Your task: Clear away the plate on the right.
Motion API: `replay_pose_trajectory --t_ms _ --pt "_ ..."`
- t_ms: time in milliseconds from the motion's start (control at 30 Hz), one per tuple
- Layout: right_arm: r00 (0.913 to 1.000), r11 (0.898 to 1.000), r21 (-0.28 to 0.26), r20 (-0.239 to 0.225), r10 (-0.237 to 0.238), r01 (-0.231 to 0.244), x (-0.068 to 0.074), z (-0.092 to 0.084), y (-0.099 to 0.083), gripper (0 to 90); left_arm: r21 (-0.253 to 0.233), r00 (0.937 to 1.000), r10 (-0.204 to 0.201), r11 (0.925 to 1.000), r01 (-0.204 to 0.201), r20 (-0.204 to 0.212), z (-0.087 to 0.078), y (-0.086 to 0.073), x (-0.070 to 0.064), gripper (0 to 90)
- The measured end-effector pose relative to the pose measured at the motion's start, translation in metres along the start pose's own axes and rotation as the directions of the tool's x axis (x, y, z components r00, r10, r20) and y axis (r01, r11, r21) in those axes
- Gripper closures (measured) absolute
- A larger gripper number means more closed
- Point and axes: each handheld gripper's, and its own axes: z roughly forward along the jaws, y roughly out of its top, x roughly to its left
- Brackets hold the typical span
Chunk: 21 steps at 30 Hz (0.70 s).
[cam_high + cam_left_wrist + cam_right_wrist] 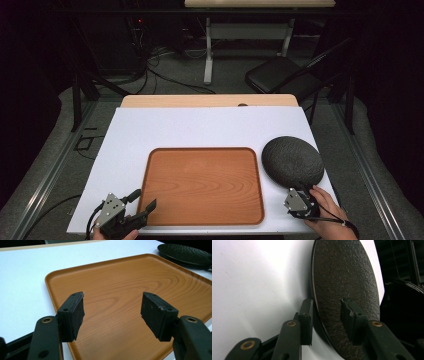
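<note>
Right gripper (300, 192) sat at the near edge of the dark textured plate (293, 160), jaws straddling its rim: in the right gripper view one pad ran under the edge against the white table cover (249, 290) and the other (348, 312) stood over the plate's upper face. A gap showed between that upper pad and the surface, so I judged the jaws half spread around the rim and not yet pinching it.

Plate lay on the table's right side, just beside the right rim of the wooden tray (205, 186), apart from it by a narrow strip of cover. From my right gripper the plate ran straight ahead and away; its near rim was already between the jaws. It was a shallow oval, long axis running roughly across the table, slightly turned, face up and flat.

Left gripper (137, 200) hovered at the tray's near left corner, jaws wide apart with nothing between them, pointing across the tray toward the plate (186, 253). It was well apart from the plate; the right hand (327, 207) was far the nearer.

Tray lay empty, to the plate's left, so any carry would have to go leftward over the tray's rim.
</note>
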Motion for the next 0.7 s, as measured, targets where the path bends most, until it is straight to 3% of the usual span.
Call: replay_pose_trajectory --t_ms 67,267,467,600,633,700 --pt "0.9997 1.000 -0.021 0.002 -0.022 0.022 -0.0009 0.0024 0.0004 62.8 0.000 1.0000 0.000 1.0000 0.000 0.000 0.0001 0.0000 -0.0001 35.1" --pt "0.9985 0.998 -0.001 0.004 -0.055 0.055 -0.0005 0.0035 0.0020 63.6 -0.001 1.0000 -0.001 1.0000 0.001 -0.001 0.0001 0.0000 -0.0002 35.1" --pt "0.9989 0.999 -0.014 0.006 -0.047 0.047 0.0003 0.0066 0.0024 63.8 0.004 1.0000 0.001 1.0000 -0.001 -0.002 -0.0001 0.0001 0.0002 35.1" --pt "0.9974 0.997 0.004 -0.004 -0.072 0.072 -0.0012 0.0078 0.0051 63.8 0.005 1.0000 0.001 1.0000 -0.001 -0.001 0.0000 0.0002 0.0003 35.1" --pt "0.9974 0.997 -0.017 -0.001 -0.072 0.072 -0.0006 0.0100 0.0048 63.8 0.004 1.0000 0.001 1.0000 -0.001 -0.002 0.0001 0.0001 0.0002 35.1" --pt "0.9973 0.997 0.012 -0.007 -0.073 0.073 -0.0006 0.0092 0.0066 63.8 0.005 1.0000 0.000 1.0000 0.000 -0.002 0.0002 0.0001 0.0002 35.1"
